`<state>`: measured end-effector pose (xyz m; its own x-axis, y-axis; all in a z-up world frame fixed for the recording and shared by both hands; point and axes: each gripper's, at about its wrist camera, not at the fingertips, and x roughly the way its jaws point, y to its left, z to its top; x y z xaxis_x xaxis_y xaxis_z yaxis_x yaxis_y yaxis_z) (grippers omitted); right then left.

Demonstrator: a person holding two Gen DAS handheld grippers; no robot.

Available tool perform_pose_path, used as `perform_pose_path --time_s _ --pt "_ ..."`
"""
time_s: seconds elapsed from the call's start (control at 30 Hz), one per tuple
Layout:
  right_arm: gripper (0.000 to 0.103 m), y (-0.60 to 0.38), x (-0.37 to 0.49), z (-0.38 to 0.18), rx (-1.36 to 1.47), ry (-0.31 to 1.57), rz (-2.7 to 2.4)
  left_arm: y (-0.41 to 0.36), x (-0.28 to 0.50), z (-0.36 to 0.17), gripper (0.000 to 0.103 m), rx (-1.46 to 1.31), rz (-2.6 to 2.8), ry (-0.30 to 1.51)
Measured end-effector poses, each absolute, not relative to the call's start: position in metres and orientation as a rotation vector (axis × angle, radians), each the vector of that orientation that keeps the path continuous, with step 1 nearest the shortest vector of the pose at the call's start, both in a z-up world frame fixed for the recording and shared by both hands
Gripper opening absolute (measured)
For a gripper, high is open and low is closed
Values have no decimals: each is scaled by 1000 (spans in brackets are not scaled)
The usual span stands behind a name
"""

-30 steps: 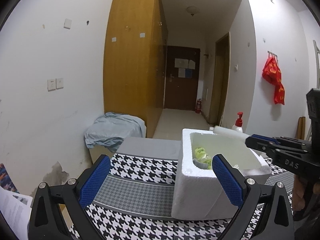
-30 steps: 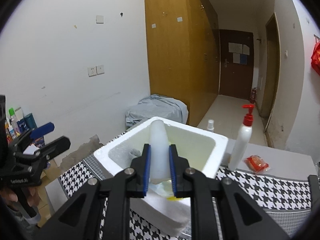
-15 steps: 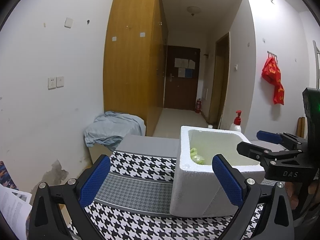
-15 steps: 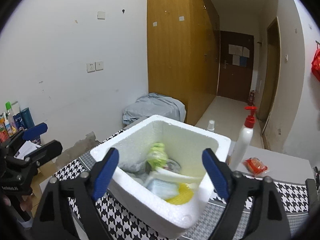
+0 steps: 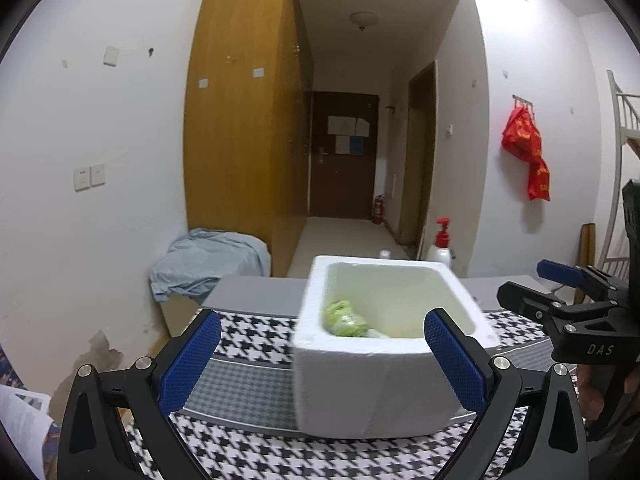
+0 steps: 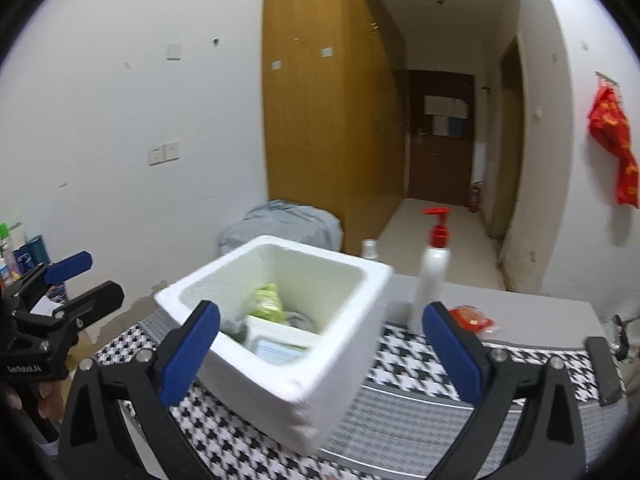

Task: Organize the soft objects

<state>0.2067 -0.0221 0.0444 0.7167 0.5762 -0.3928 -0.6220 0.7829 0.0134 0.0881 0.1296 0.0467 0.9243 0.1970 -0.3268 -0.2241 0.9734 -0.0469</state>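
Now right tool [image 6: 320, 344] opened, white tube dropped

A foam box [image 6: 304, 376] sits on the table [image 6: 420, 412] before me, between my 2 grippers. In it lie a packet [image 6: 266, 300] at the left wall and a flat pack [image 6: 280, 346] nearer me. Behind the box to the right stands a pump bottle [image 6: 432, 276], with a wrapped snack [image 6: 470, 317] just right of it.
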Motion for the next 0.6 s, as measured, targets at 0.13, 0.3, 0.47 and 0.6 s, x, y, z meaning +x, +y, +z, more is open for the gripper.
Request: perform_pose_path --time_s 0.13,0.3,0.47,0.6 --pt "103 -48 202 45 -101 391 621 112 95 47 102 -85 181 331" --pt "103 -72 191 47 -76 375 587 94 96 51 102 -74 125 319" --pt "103 -85 179 47 -60 365 559 79 97 55 102 -47 100 316" --pt "103 -100 174 49 -17 359 541 72 94 57 102 -39 101 306"
